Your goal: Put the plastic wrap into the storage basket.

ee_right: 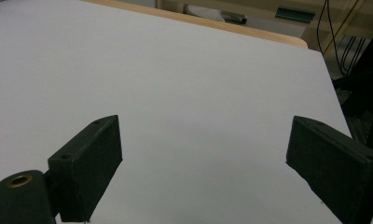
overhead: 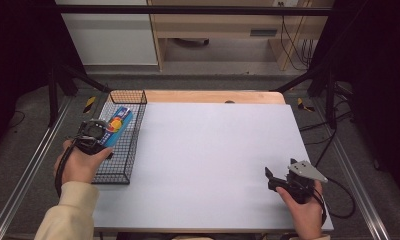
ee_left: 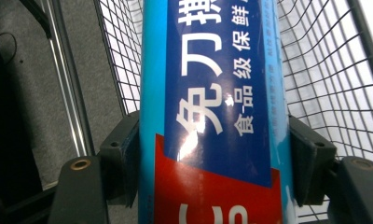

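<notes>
At the lower left of the high view the left claw [overhead: 99, 134] is clamped on a blue box [overhead: 119, 123], its jaws pressing the two long sides, as the left gripper view shows close up. The box [ee_left: 212, 112] hangs over the wire basket [overhead: 129, 150] at the table's left edge, one end pointing toward the basket's far corner. Whether it is going in or coming out cannot be told from this. Either way, the sound course is probably to keep the box lengthwise along the basket, so its ends clear the mesh walls, and to hold the grip firm, since the glossy wrap looks slippery.

At the lower right the right claw [overhead: 277, 181] rests with jaws wide apart, holding nothing, above the bare table [ee_right: 184, 79].

The table [overhead: 213, 160] has a pale grey sheet over a wooden top that shows along the far edge. Beyond lie grey floor, black frame posts, a white cabinet and trailing cables.
</notes>
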